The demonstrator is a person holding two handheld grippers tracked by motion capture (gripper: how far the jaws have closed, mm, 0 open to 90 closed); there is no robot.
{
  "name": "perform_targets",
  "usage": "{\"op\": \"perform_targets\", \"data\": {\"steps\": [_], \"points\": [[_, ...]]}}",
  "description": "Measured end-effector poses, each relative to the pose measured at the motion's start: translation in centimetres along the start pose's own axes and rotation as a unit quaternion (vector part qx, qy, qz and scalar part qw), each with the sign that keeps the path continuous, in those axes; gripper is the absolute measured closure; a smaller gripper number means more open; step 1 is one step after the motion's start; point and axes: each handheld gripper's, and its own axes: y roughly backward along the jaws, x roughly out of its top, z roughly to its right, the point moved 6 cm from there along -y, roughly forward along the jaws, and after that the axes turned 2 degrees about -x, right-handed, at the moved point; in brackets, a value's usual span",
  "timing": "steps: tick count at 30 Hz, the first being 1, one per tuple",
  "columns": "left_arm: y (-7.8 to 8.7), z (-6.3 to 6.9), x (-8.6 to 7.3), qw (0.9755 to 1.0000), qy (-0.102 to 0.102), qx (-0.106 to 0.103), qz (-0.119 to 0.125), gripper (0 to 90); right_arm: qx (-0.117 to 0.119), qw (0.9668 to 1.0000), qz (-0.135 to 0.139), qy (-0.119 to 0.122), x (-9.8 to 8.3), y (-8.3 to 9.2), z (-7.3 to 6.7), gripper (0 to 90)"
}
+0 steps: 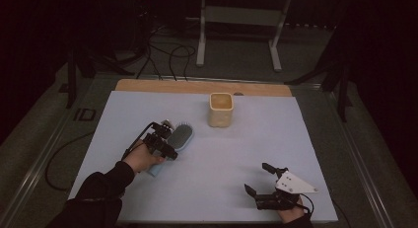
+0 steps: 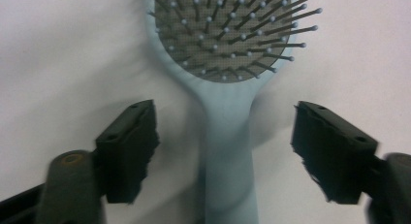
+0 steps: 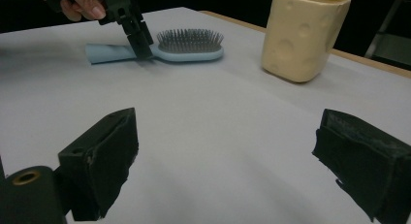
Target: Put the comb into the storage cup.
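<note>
A: Left gripper (image 1: pixel 165 139) — state?

B: Released. Jaws spread wide, one on each side of the brush (image 2: pixel 228 112) handle, not touching it. Seen in the left gripper view, handle running down between them, bristles up.

A: Brush position?

B: Flat on the white sheet (image 1: pixel 207 188), left of centre. Pale blue, head pointing away from the person, toward the cup (image 1: pixel 220 109). The left hand (image 1: pixel 140 159) covers the handle end in the high view.

A: Cup?

B: Cream, dimpled, upright near the far edge, well apart from the brush head. Wooden table edge (image 1: pixel 202 87) shows behind it.

A: Right gripper (image 1: pixel 261 181)?

B: Also released, jaws wide, nothing between them but bare sheet. Near the front right corner, well apart from brush and cup. Its own view looks across at the brush, cup and left gripper.
</note>
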Motion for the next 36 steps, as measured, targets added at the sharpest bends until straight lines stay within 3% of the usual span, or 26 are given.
{"op": "perform_targets", "data": {"steps": [4,7,16,25,36], "points": [[-0.16,-0.04,0.0,1.0,-0.002,0.006,-0.004,33.0,0.0,1.0,0.001,-0.001,0.04,0.03,-0.04,8.1],[-0.24,0.03,0.01,1.0,-0.001,0.006,-0.005,43.2,-0.001,1.0,0.001,-0.001,0.02,0.03,0.03,8.1],[-0.35,0.19,0.02,0.9998,0.0,0.01,-0.018,54.4,-0.002,1.0,0.002,-0.001,0.06,0.06,0.01,8.1],[-0.51,0.37,0.44,0.9989,-0.01,0.023,-0.04,59.5,-0.001,1.0,0.001,-0.002,0.05,0.04,-0.05,8.1],[-0.6,0.66,0.42,0.9984,-0.015,0.037,-0.04,65.4,-0.002,1.0,0.0,0.0,0.03,0.03,0.01,8.1]]}}
